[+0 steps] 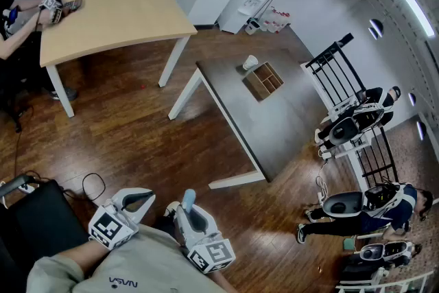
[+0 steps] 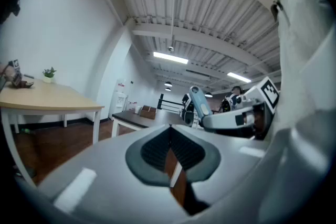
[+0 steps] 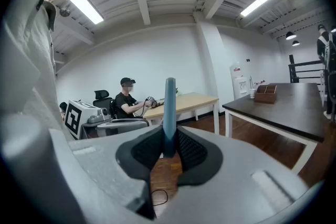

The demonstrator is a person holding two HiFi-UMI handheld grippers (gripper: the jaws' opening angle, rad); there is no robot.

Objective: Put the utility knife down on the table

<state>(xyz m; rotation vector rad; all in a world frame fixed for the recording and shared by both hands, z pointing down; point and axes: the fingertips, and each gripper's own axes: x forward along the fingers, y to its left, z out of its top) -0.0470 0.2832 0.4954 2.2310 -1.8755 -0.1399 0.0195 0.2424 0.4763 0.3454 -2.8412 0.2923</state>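
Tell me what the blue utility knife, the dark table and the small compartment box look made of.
Slim blue utility knife: probably plastic, smooth matte uniform colour.
Dark rectangular table: matte top, laminate or stained wood, unclear; white legs, possibly painted metal.
Small brown compartment box: likely wood, warm brown with thin dividers.

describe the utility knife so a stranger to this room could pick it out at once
At the bottom of the head view the person holds two white grippers side by side. The right gripper grips a slim light-blue utility knife sticking out between its jaws; the left gripper is shut on nothing.
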